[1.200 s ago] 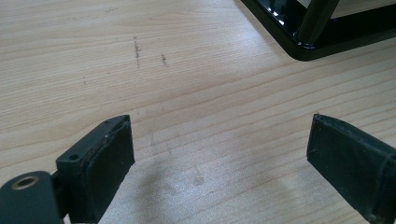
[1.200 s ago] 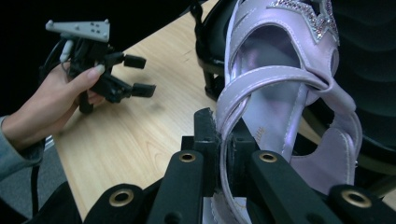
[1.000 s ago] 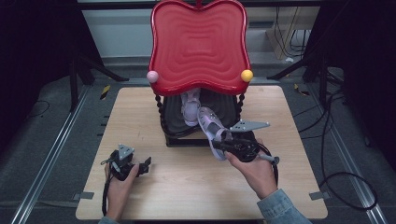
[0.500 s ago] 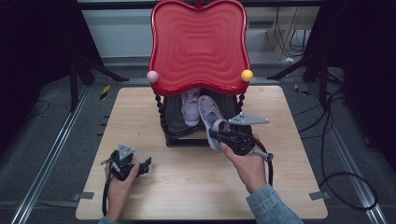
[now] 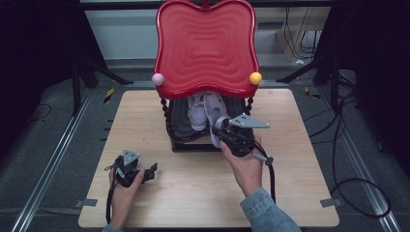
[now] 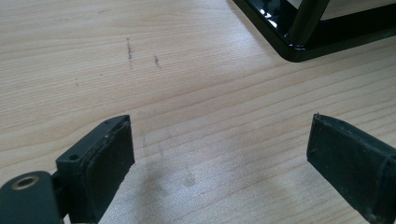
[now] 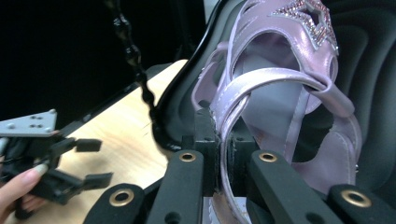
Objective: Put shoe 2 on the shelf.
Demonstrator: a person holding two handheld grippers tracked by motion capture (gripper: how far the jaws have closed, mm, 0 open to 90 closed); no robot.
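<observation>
Right gripper [image 7: 219,154], bottom centre of its own view: jaws clamped on the strap of a lilac sandal [image 7: 280,93], which sits on the black shelf [image 5: 181,123] under the red tray [image 5: 206,46], frame centre. Left gripper [image 5: 129,169], lower left on the counter [image 5: 193,193]: jaws wide, holding nothing.

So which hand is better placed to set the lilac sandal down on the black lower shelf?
The right. Its tongs are already shut on a strap of the lilac sandal at the black lower shelf, beside the other sandal. The left tongs sit open over bare table, away from the rack.
</observation>
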